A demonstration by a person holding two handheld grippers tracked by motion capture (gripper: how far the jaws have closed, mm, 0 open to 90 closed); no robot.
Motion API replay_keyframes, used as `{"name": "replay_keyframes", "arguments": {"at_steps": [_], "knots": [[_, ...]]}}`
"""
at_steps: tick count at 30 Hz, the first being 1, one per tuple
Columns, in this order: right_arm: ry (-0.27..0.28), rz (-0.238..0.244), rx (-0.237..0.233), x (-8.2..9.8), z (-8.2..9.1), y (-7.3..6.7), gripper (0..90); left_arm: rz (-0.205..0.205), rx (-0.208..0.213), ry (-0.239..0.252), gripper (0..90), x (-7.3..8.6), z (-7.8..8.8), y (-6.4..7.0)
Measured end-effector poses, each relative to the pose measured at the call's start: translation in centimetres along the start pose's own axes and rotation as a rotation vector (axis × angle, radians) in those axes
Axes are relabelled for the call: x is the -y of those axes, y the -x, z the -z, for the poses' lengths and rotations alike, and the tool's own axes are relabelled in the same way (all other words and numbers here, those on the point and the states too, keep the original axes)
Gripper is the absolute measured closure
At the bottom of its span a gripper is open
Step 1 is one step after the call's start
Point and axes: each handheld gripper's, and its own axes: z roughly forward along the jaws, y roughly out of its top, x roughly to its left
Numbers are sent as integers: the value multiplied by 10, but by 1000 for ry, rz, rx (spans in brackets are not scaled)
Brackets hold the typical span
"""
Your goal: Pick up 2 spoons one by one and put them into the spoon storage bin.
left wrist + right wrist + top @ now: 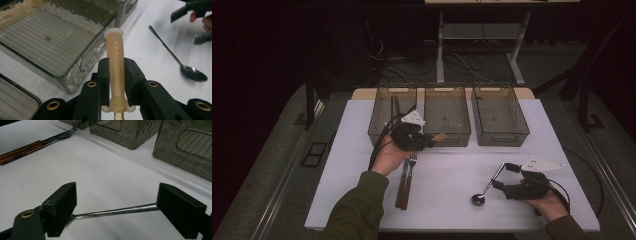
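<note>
Lettering "LUSN" on the tan handle is readable in the left gripper view, where the left tool is clamped snug on it and its long axis runs straight out toward the middle bin; the high view just gives a tan stub poking right from that tool, above the tabletop near the bins' front edge. Right tool sits wide open, and its own view has the spoon stem crossing the gap between the pads, lying flat, bowl toward the near edge in the high view. Two forks lie side by side pointing at the bins, with plenty of bare white tabletop between them and the spoon.
</note>
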Motion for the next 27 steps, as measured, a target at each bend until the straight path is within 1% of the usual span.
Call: {"name": "replay_keyframes", "arguments": {"at_steps": [2,3,4,6,14,20,21,22,23,24,26,27], "knots": [[1,-1,0,0,0,0,165,2,-6,4,764,-5,-1,-3],[1,-1,0,0,0,0,165,-1,-7,-2,764,-7,-1,-5],[2,0,0,0,0,0,165,8,-9,5,764,-9,-3,-5],[3,1,0,0,0,0,165,12,-14,11,764,-14,-5,-8],[5,-1,-2,0,1,0,165,35,-41,1,763,-31,-14,-20],[7,-5,-4,0,1,0,165,48,-62,5,763,-44,-23,-31],[8,-9,-5,0,1,0,165,52,-66,8,763,-46,-24,-33],[8,-9,-5,0,1,0,165,65,-71,16,763,-47,-27,-35],[9,-9,-5,0,1,0,165,73,-77,14,763,-49,-29,-37],[9,-9,-5,0,1,0,165,69,-81,4,763,-50,-31,-40],[9,-8,-5,0,1,0,165,96,-91,13,763,-52,-36,-44],[11,-9,-6,0,1,0,165,93,-94,2,763,-53,-38,-46]]}}
